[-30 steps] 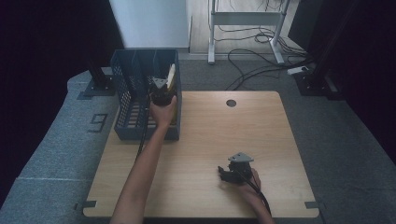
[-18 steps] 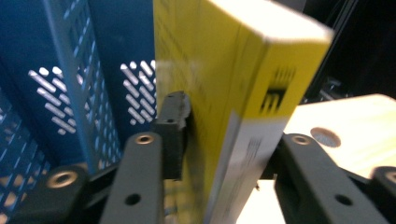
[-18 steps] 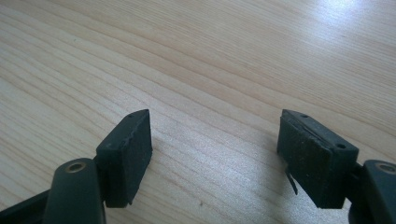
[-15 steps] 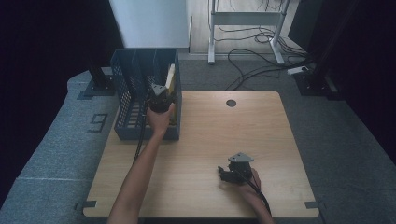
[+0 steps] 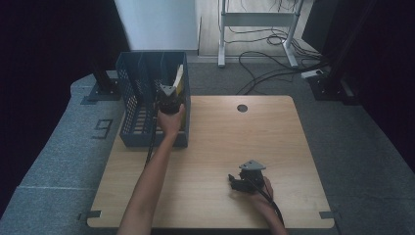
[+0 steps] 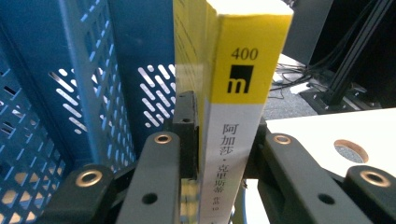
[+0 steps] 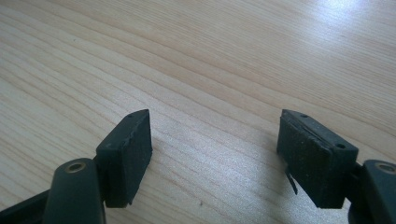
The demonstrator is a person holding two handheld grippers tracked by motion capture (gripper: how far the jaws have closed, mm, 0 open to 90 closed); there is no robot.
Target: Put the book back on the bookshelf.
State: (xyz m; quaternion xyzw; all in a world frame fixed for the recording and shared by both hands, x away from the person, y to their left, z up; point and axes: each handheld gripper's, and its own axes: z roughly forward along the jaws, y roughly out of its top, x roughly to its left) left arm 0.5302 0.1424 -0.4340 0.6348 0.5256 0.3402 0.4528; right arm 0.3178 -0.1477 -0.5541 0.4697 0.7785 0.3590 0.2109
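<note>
A book (image 5: pixel 179 80) with a yellow and white spine (image 6: pixel 236 93) stands upright in the right compartment of a blue slotted basket (image 5: pixel 132 98). My left gripper (image 5: pixel 169 94) reaches into the basket from the near side. Its jaws have just been closing, and in the left gripper view the left gripper (image 6: pixel 219 128) presses one pad on each side of the book's spine. My right gripper (image 5: pixel 236 183) lies low on the wooden table (image 5: pixel 235 137) at the front right. The right gripper (image 7: pixel 215 154) stands open with bare wood between its pads.
The basket's blue perforated walls and dividers (image 6: pixel 84 70) stand close to the left of the book. A round cable hole (image 5: pixel 242 108) sits near the table's far edge. Cables and desk legs (image 5: pixel 254 49) lie on the floor beyond the table.
The left hand has drawn back a little toward the near side at the basket, with the book still upright. The right gripper has not moved.
</note>
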